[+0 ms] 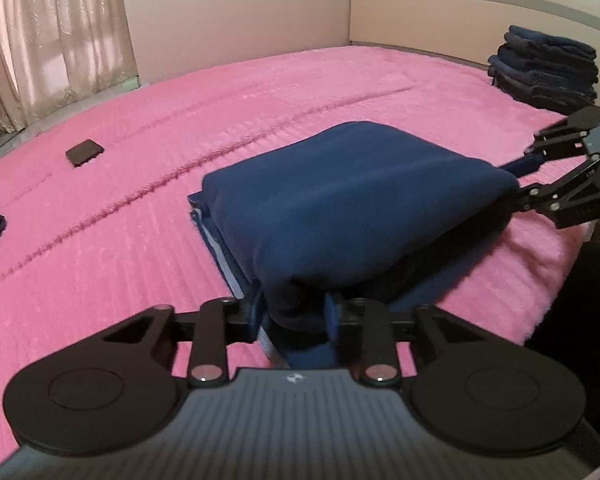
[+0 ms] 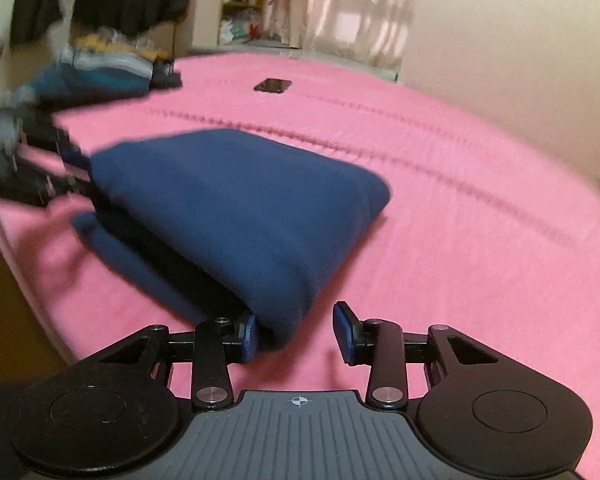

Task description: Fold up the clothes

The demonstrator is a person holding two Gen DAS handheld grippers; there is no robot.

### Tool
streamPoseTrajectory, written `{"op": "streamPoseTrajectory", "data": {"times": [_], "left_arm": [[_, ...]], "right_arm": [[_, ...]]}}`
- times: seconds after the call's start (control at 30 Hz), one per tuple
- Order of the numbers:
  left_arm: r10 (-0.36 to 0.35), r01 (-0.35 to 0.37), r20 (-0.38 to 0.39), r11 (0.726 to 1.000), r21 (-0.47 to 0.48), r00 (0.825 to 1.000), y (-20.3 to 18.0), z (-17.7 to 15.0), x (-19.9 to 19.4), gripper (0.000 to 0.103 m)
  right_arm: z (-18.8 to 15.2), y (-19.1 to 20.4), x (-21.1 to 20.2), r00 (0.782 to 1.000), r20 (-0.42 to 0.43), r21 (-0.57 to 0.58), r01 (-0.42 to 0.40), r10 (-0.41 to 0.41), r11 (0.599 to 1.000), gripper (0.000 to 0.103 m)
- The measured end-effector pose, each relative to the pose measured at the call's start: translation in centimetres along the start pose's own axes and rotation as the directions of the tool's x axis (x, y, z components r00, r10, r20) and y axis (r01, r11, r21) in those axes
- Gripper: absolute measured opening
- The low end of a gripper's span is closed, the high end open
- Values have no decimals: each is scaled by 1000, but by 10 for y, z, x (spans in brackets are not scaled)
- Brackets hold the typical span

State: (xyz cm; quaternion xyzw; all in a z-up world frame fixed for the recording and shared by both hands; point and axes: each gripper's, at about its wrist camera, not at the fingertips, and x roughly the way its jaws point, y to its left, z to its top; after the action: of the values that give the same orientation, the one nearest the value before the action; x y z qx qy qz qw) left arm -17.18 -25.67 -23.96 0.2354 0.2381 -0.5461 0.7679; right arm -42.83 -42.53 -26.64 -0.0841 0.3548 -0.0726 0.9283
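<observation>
A navy garment [image 1: 352,208] lies folded into a thick pad on the pink bedspread [image 1: 100,264], with its lower layers sticking out on the left. My left gripper [image 1: 294,312] is at its near corner, and the cloth fills the gap between the pads. Seen from the right wrist, that same gripper [image 2: 76,168] is a blur at the garment's [image 2: 236,200] far-left corner. My right gripper [image 2: 296,334] stands at the opposite corner. The fold touches only its left pad, and bare bedspread [image 2: 460,260] shows before the right pad. It also shows at the garment's right edge [image 1: 520,180].
A stack of folded dark clothes [image 1: 544,72] sits at the far right by the headboard. A flat black phone-like object [image 1: 84,153] [image 2: 273,85] lies on the bedspread. A loose pile of clothes [image 2: 100,68] is at the far-left edge. A person's dark clothing [image 1: 580,300] is at the right.
</observation>
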Motion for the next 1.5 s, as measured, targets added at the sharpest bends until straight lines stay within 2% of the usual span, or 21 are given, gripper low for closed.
{"op": "streamPoseTrajectory", "data": {"times": [0.07, 0.13, 0.27, 0.47, 0.57, 0.7, 0.8, 0.83, 0.87, 0.93, 1.1, 1.27, 1.4, 1.5], "left_arm": [[-2, 2, 0, 1000, 3, 1000, -1, -3, -1, 21], [0, 0, -2, 1000, -8, 1000, -1, -7, -1, 21], [5, -5, -1, 999, -34, 1000, 2, -12, -4, 19], [10, -9, 9, 999, -53, 1000, 2, -13, -3, 21], [5, -5, 5, 997, -71, 1000, 4, -11, -1, 21], [-5, 7, 23, 995, -99, 1000, 7, -9, -14, 15], [-1, 4, 28, 994, -110, 1000, 6, -12, -21, 13], [-2, 4, 22, 993, -115, 1000, 5, -15, -20, 13], [-2, 4, 12, 993, -115, 1000, 3, -18, -16, 13], [-1, 3, 9, 993, -121, 1000, 1, -22, -15, 12], [7, -6, 5, 994, -111, 1000, -3, -21, -16, 12], [-17, 15, -15, 993, -116, 1000, 1, -20, -24, 12], [-40, 38, -11, 991, -130, 999, 10, -14, -43, 12], [-34, 37, 25, 989, -143, 999, 15, -1, -53, 12]], "right_arm": [[-7, 12, 5, 999, -12, -104, 37, -38, 994, 37], [-11, 20, 6, 999, -2, -158, 53, -54, 986, 37], [-2, 5, -13, 1000, -15, -41, -10, 10, 999, 37], [18, 3, -51, 991, 82, -4, -103, 103, 995, 37], [33, 9, -44, 988, 118, -23, -96, 98, 995, 37], [54, -4, -25, 975, 157, 122, -180, 160, 976, 37], [60, -3, 1, 975, 97, 125, -210, 198, 970, 37], [54, 0, 16, 975, 46, 118, -224, 220, 968, 37], [47, 2, 25, 972, 32, 120, -235, 233, 965, 37], [37, -2, 30, 966, 62, 126, -256, 250, 959, 36], [60, -11, 18, 964, 31, 109, -265, 263, 958, 37], [81, -15, 21, 959, 97, 139, -277, 266, 951, 37], [75, 3, 51, 957, -8, 73, -287, 289, 955, 37], [70, 1, 50, 957, 18, 93, -291, 291, 952, 37]]}}
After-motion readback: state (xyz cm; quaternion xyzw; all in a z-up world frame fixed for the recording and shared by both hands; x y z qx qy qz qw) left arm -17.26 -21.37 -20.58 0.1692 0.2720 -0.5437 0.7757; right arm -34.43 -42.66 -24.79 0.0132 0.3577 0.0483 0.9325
